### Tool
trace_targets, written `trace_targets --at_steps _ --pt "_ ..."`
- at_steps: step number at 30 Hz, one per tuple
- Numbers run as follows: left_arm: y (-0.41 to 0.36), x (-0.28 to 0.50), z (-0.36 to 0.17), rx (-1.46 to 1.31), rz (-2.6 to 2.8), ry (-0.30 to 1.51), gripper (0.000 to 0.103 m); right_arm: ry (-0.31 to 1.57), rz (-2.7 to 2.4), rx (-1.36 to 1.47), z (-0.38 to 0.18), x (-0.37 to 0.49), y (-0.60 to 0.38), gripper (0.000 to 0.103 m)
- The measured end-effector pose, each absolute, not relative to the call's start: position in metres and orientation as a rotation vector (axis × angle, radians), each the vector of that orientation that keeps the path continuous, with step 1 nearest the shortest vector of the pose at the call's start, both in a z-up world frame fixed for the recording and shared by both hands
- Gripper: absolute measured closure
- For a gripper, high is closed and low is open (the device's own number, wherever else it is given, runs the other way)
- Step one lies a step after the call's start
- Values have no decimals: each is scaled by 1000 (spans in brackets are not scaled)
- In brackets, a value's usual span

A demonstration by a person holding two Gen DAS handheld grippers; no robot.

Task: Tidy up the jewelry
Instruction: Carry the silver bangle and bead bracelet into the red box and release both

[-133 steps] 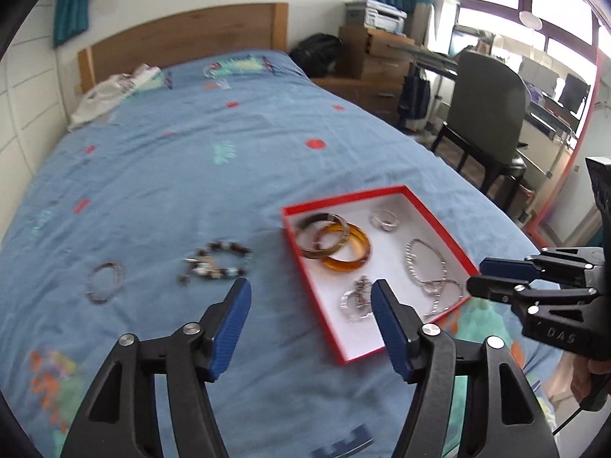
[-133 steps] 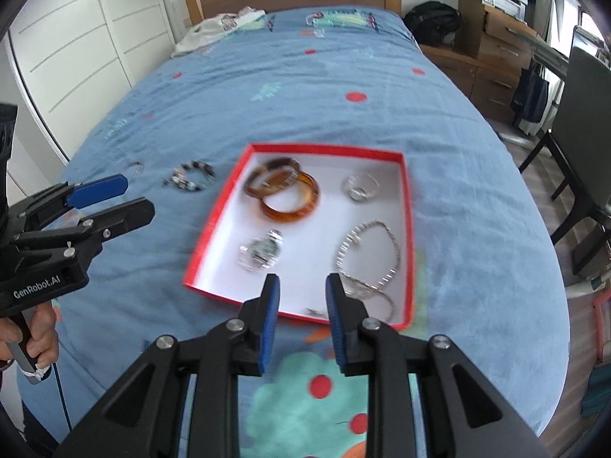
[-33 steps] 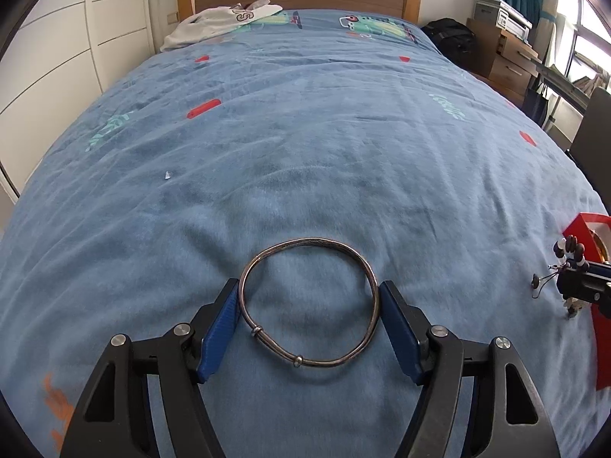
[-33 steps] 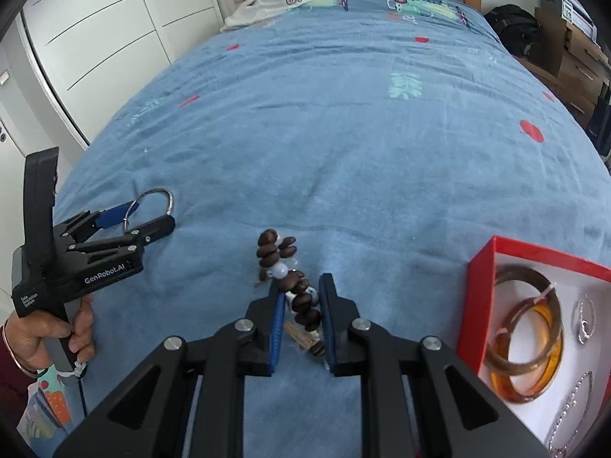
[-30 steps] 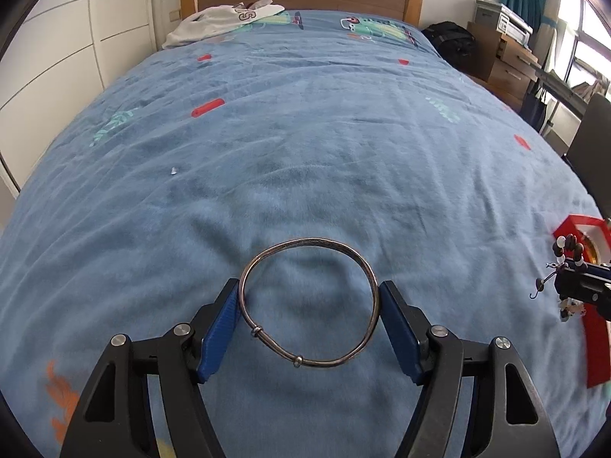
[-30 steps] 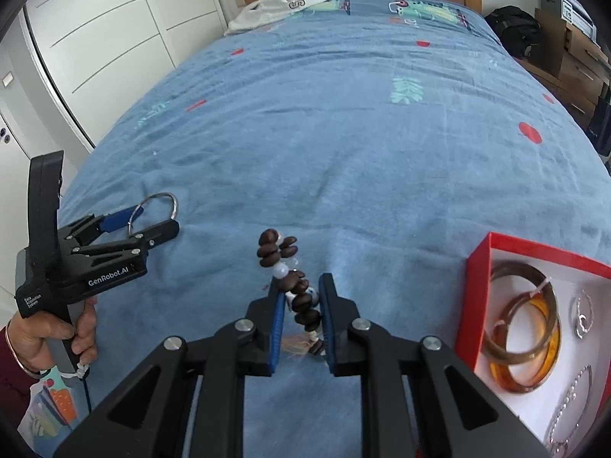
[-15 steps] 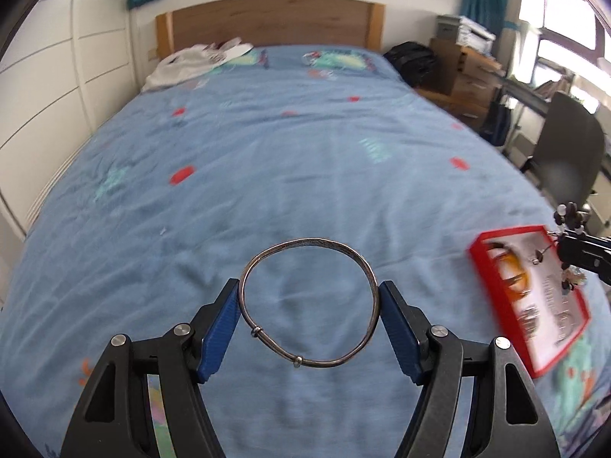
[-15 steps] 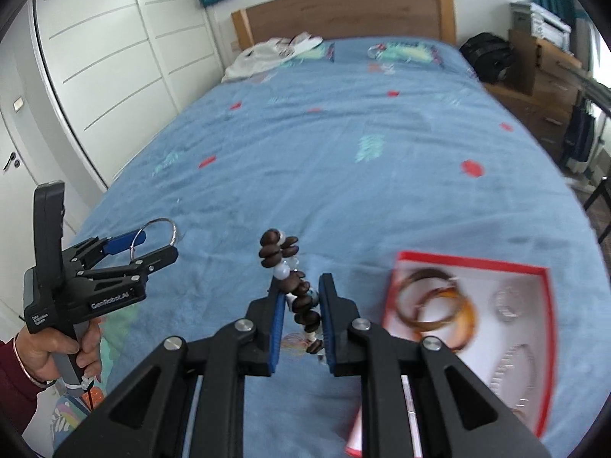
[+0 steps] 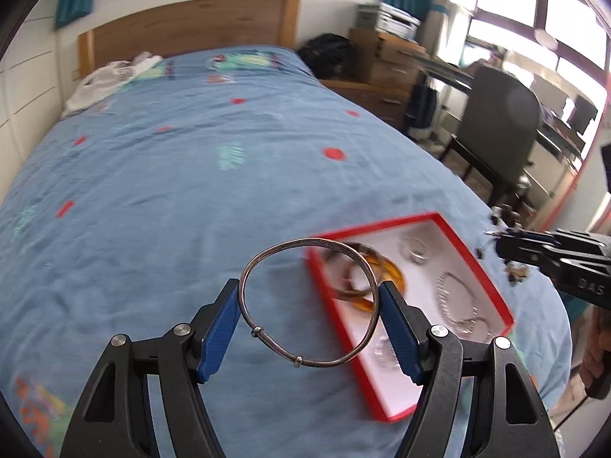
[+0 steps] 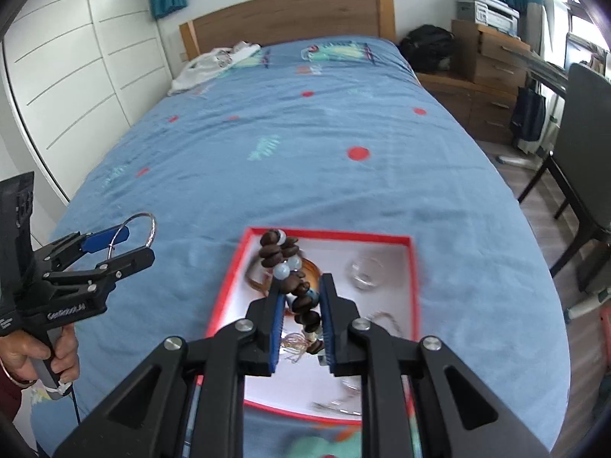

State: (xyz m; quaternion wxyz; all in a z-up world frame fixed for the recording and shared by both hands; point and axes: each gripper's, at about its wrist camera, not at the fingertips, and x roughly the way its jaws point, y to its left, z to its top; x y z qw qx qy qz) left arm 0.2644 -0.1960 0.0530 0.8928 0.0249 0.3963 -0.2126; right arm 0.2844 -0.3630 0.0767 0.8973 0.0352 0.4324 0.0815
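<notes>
My left gripper [image 9: 310, 328] is shut on a thin silver bangle [image 9: 267, 257], held in the air over the bed just left of the red tray [image 9: 475, 263]. The bangle also shows in the right wrist view [image 10: 151, 229]. My right gripper [image 10: 301, 320] is shut on a brown beaded bracelet [image 10: 284, 257] with pale beads, held above the red tray [image 10: 332, 233]. The white-lined tray holds amber and brown bangles [image 9: 389, 271], silver rings [image 9: 414, 250] and a silver chain [image 9: 456, 301].
The tray lies on a blue bedspread [image 9: 172, 191] near the bed's right front edge. White clothes [image 9: 110, 80] lie by the wooden headboard [image 9: 183, 26]. A dark chair [image 9: 496, 122] and wooden drawers [image 10: 492, 72] stand right of the bed, white wardrobes [image 10: 68, 76] to the left.
Both grippers have swung right and up from the bedspread to the tray, each still holding its piece. The right gripper now holds the beaded bracelet over the tray.
</notes>
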Motion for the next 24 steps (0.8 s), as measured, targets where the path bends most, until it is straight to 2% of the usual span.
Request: trace_targets --at_steps 11,24 --pt "-276 257 6 121 -556 914 32 1007 213 95 10 295 -397 86" --pt "-295 251 -36 240 -565 989 32 1091 271 79 -28 303 -399 86"
